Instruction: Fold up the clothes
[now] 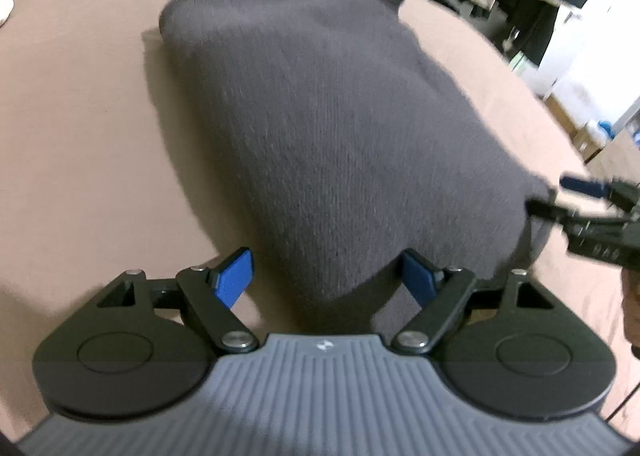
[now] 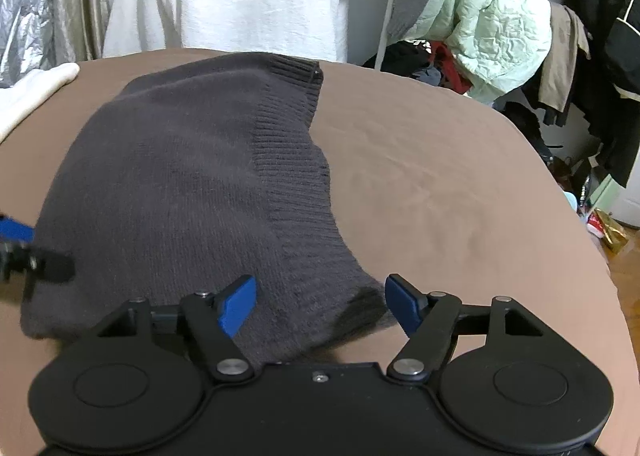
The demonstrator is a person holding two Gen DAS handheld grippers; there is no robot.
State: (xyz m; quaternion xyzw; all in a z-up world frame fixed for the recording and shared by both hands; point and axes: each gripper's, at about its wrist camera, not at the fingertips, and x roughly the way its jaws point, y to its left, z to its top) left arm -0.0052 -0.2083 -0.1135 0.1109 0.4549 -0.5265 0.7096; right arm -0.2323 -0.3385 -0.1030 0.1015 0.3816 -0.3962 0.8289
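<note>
Both grippers — left gripper (image 1: 330, 280), right gripper (image 2: 320, 306) — gape wide at the sweater's (image 2: 180, 184) near edge, seemingly poised to pinch its corners for folding.

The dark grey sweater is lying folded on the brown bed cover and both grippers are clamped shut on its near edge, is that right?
Not quite. The sweater does lie folded on the brown bed cover, but both grippers have their jaws spread wide at its near edge, gripping nothing. Each wrist view shows it: left gripper, right gripper.
</note>
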